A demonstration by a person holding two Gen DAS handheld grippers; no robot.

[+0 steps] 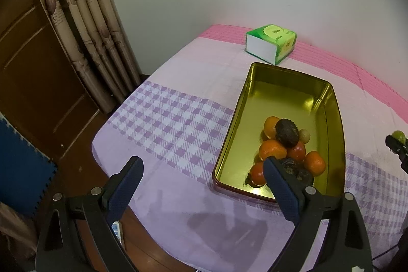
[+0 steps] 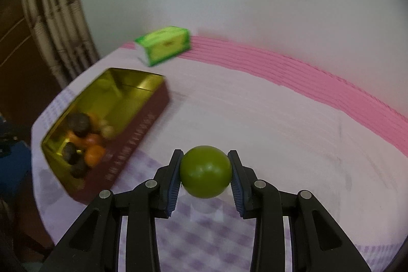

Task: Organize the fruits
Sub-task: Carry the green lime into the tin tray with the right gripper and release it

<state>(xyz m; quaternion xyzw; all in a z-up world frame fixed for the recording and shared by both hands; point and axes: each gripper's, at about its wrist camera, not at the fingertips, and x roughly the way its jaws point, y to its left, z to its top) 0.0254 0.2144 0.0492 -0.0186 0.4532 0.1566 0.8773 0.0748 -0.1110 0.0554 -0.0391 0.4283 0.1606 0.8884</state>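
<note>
A table (image 1: pixel 178 83) under a lilac cloth with a purple check band and pink stripes at the back stands against a pale wall; a curtain (image 1: pixel 84 24) and a brown wooden door (image 1: pixel 30 63) fill the left side of the left wrist view. A green tissue box (image 1: pixel 271 42) sits near the far edge; just in front of it lies a gold-lined tin (image 1: pixel 285 93), its near end piled with oranges (image 1: pixel 272 151), red fruits and dark ones.

The left gripper (image 1: pixel 204 180) tilts down over the table's near corner, jaws wide apart and empty; its right finger overlaps the tin's near end. The right gripper (image 2: pixel 205 173) is clamped on a green fruit (image 2: pixel 206 175) — both pads press its sides — held above the cloth, right of the tin.

The cloth to the right of the tin and the tin's far half lie bare.
</note>
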